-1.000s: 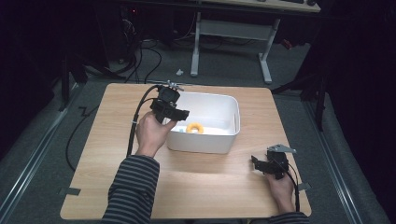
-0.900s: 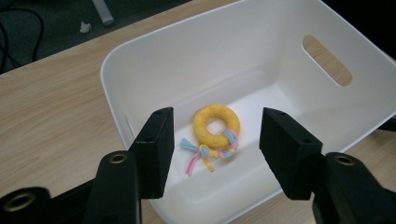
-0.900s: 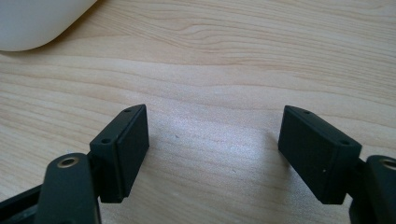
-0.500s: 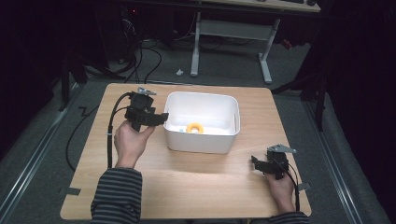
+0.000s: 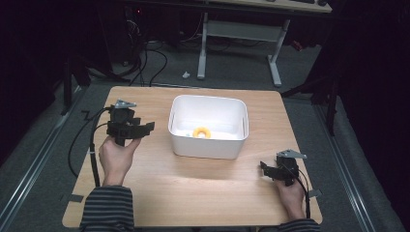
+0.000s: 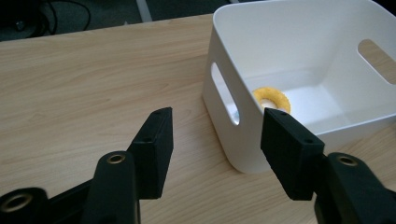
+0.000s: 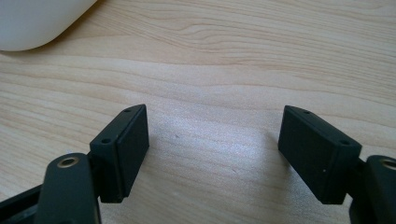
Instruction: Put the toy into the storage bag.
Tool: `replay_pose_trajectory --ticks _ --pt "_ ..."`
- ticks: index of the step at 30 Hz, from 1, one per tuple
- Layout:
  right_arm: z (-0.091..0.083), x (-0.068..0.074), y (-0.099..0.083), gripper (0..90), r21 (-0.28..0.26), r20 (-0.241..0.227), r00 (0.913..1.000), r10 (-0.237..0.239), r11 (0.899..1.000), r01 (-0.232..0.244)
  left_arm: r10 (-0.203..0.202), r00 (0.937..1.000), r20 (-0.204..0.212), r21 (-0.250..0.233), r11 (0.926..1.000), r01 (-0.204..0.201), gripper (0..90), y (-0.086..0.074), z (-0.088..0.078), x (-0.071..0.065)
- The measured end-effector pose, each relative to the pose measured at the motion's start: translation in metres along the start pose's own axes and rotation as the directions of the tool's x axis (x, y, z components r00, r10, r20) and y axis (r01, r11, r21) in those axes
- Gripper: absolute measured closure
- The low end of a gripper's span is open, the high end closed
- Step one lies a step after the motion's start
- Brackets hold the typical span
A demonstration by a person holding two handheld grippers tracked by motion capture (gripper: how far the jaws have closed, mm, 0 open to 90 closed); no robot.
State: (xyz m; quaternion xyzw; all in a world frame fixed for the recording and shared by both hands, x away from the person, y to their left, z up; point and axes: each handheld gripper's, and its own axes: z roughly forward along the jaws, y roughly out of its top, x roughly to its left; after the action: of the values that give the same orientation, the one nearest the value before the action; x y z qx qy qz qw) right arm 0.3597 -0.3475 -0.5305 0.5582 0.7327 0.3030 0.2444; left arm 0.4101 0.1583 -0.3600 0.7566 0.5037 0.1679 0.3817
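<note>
**Left gripper clear of bin, ring left inside**

Landmark: the white bin (image 5: 208, 126) at mid-table.

Change: a second ago the left gripper (image 5: 138, 129) was over the bin's left edge, above the yellow ring (image 5: 201, 132). Now it is off to the bin's left, over the bare table (image 5: 193, 193), jaws pointing back toward the bin wall. Jaws part-open, nothing between them in the left gripper view (image 6: 215, 140). The ring has not shifted on the bin floor. Judgement: the ring is deposited and the hand is retreating, so the placing step looks done.

Right gripper (image 5: 270, 170): same spot as before, near the table's edge in front of the bin's right corner. Jaws wide and empty in the right gripper view (image 7: 212, 149).

Ring: flat on the bin floor, close to the near wall, slightly left of centre, with a small pale item I cannot identify just left of it. Hole faces straight up. Being round, it has no long axis in plan; its short axis is vertical.
</note>
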Motion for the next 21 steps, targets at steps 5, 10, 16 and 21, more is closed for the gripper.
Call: replay_pose_trajectory --ticks 5,10,16,21 --pt "0.0 0.0 0.0 24.5 0.0 0.0 1.0 0.0 1.0 0.0 -0.01 0.9999 -0.013 0.003 0.9999 0.01 44.0 -0.009 0.0 0.008" --pt "0.0 0.0 0.0 24.6 0.001 0.0 1.0 0.003 1.0 -0.003 -0.01 0.9998 -0.015 0.001 0.9999 0.01 43.6 -0.018 0.002 0.012" --pt "0.0 0.0 0.0 24.5 0.0 0.0 1.0 0.004 1.0 -0.004 -0.033 0.9994 -0.013 -0.01 0.9994 0.033 42.9 -0.027 0.001 0.018" --pt "0.0 0.0 0.0 24.5 0.0 0.001 1.0 0.001 1.0 -0.001 -0.039 0.9992 -0.014 -0.005 0.9992 0.039 41.9 -0.039 0.004 0.018"
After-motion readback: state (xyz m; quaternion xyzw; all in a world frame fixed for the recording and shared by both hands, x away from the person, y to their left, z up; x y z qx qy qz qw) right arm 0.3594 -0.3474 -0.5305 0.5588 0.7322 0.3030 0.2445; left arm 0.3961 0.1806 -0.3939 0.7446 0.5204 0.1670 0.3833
